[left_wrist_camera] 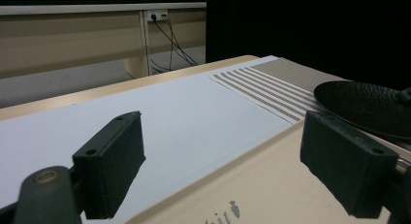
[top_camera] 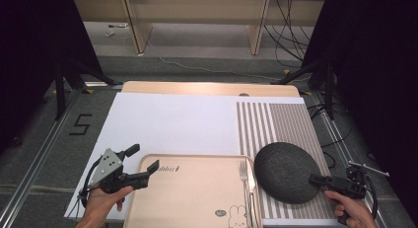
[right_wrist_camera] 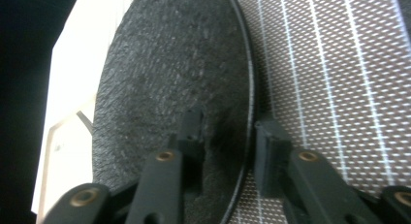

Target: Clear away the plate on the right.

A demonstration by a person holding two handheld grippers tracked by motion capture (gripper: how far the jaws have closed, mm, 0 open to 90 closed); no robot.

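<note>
A black textured plate [top_camera: 286, 171] lies on a striped placemat [top_camera: 281, 119] at the right. My right gripper [top_camera: 316, 179] reaches its near right rim. In the right gripper view the right gripper [right_wrist_camera: 228, 132] straddles that rim of the plate [right_wrist_camera: 169, 88]: one jaw is over the dish face, the other just outside the edge, and a gap shows beside the rim. My left gripper [top_camera: 143, 157] hovers open over the far left corner of a beige tray [top_camera: 187, 188]. Nothing is between the jaws of the left gripper [left_wrist_camera: 220, 151]. A fork [top_camera: 245, 181] lies along the tray's right side.
A white sheet [top_camera: 172, 119] covers the table's left and middle. The tray [left_wrist_camera: 271, 185] carries a small rabbit print near its front. Beyond the table are a wooden bench, cables on the floor and dark curtains on both sides.
</note>
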